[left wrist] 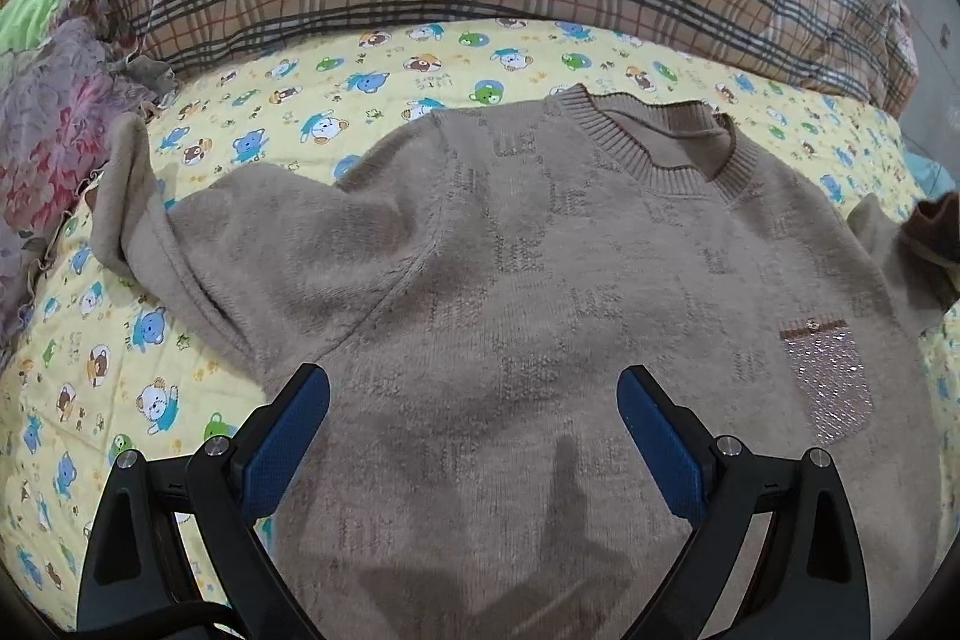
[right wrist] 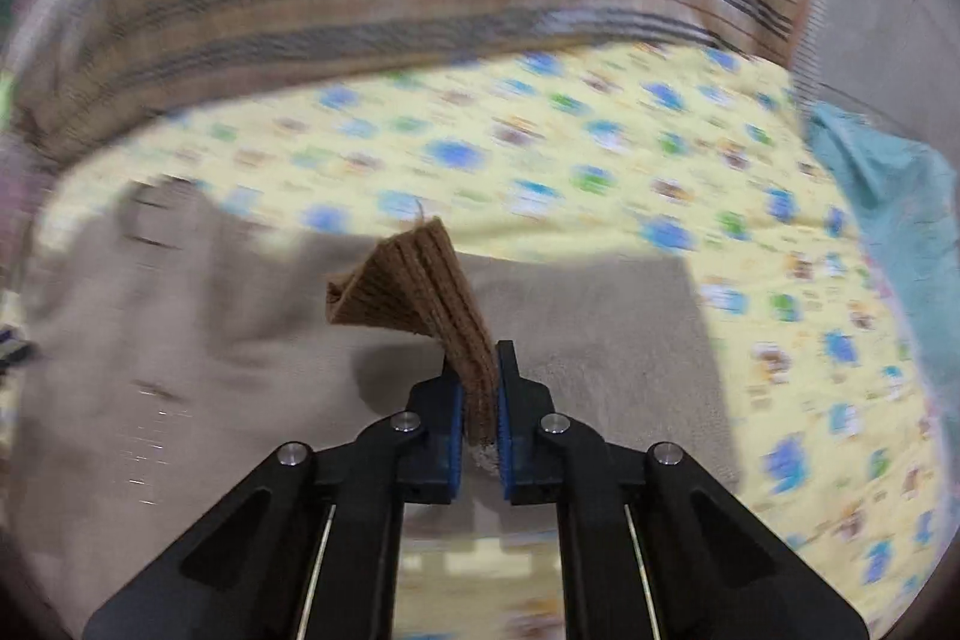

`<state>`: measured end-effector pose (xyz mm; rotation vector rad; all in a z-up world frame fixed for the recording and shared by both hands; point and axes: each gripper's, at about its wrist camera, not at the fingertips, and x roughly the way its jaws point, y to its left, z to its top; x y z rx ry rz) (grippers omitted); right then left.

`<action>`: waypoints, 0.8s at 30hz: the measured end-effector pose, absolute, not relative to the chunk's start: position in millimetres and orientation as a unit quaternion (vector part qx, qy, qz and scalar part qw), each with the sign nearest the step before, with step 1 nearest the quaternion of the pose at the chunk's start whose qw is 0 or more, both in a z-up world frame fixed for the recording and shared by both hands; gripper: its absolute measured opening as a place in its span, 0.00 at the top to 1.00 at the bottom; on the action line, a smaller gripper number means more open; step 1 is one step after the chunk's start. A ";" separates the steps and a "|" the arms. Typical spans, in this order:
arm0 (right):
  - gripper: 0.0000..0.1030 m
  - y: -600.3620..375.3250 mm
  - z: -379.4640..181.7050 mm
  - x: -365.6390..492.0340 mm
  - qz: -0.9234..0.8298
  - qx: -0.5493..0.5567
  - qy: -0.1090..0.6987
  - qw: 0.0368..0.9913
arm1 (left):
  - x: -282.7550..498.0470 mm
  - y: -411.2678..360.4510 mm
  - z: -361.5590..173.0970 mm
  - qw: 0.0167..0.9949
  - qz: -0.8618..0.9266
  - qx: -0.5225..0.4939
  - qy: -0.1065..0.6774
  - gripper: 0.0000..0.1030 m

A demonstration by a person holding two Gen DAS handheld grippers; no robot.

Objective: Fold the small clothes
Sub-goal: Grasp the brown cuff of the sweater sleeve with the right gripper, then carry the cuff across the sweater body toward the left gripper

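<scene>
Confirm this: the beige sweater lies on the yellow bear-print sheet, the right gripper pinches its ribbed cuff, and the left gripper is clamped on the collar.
Wrong about the left gripper: its jaws stand open above the sweater, gripping nothing, as the left wrist view shows. The rest holds.

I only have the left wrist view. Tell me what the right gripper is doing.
Observer: The right gripper is shut on a ribbed brown cuff of the sweater.
Operator: Report where that cuff sits.
Observer: It stands up between the pads, folded, above the sweater body on the yellow bear-print sheet.
Operator: Say whether that view is steady.
Observer: No, the background is motion-blurred; only the gripper and cuff are sharp.
</scene>
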<state>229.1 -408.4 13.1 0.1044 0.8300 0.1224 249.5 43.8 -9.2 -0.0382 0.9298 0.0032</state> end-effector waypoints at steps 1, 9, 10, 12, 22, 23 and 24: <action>0.90 -393.0 17.7 226.7 0.083 0.066 0.396 0.912 | 247.2 44.5 -8.1 0.894 -0.001 -0.020 0.448 0.06; 0.90 -233.7 11.2 235.8 0.258 0.152 0.393 0.869 | 219.8 59.5 1.0 0.898 -0.015 -0.032 0.438 0.06; 0.90 -213.6 6.6 239.7 0.275 0.161 0.398 0.860 | 217.7 61.6 1.7 0.899 -0.015 -0.032 0.437 0.06; 0.90 -180.1 -0.1 246.0 0.295 0.161 0.405 0.850 | 213.7 68.0 2.0 0.898 -0.010 -0.041 0.439 0.06; 0.56 -96.6 -39.3 265.0 0.322 0.154 0.462 0.812 | 220.4 67.9 -4.2 0.888 -0.038 -0.063 0.454 0.06; 0.44 -101.7 -39.7 263.8 0.322 0.161 0.459 0.812 | 222.7 65.5 -6.1 0.885 -0.042 -0.065 0.458 0.06; 0.40 -108.2 -37.7 261.0 0.324 0.169 0.452 0.814 | 226.2 62.3 -8.8 0.883 -0.049 -0.069 0.463 0.06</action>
